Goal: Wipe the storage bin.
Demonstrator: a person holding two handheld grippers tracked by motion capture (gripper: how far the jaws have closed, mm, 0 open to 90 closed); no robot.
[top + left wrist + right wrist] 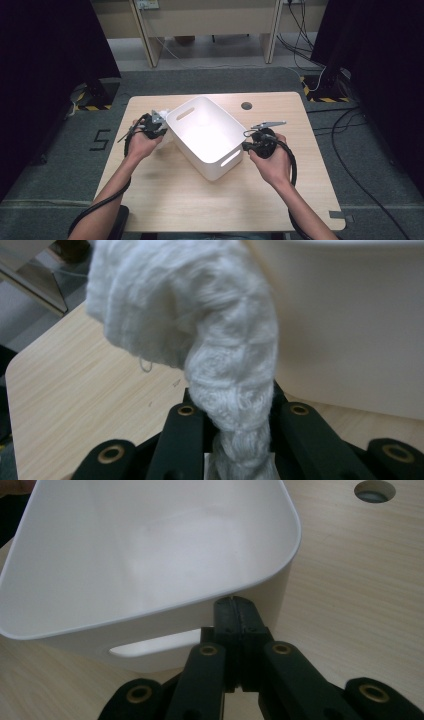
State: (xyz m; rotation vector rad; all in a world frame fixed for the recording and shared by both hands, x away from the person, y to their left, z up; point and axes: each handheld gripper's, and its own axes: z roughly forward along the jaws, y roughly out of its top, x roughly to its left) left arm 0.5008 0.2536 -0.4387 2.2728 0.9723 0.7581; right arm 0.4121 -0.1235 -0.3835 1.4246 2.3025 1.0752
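A white knitted cloth (pixel 220 340) is bunched between the jaws of my left gripper (pixel 242 405), which is shut on it. The cloth rises from the jaws beside the outer wall of a white plastic bin (pixel 350 330). In the high view the left gripper (pixel 162 127) sits at the bin's left corner, with the cloth (pixel 167 139) pressed close to the wall. The bin (pixel 220 167) lies askew mid-table and looks empty inside. My right gripper (pixel 246 146) is at its near right end. Its jaws (pixel 235 605) are shut with nothing between them, tips against the wall just under the rim, beside the handle slot (pixel 150 647).
The wooden table (pixel 200 200) has a round cable hole (pixel 246 105) behind the bin on the right. Bare tabletop lies in front of the bin and to its right. Grey carpet, cables and desk legs lie beyond the far edge.
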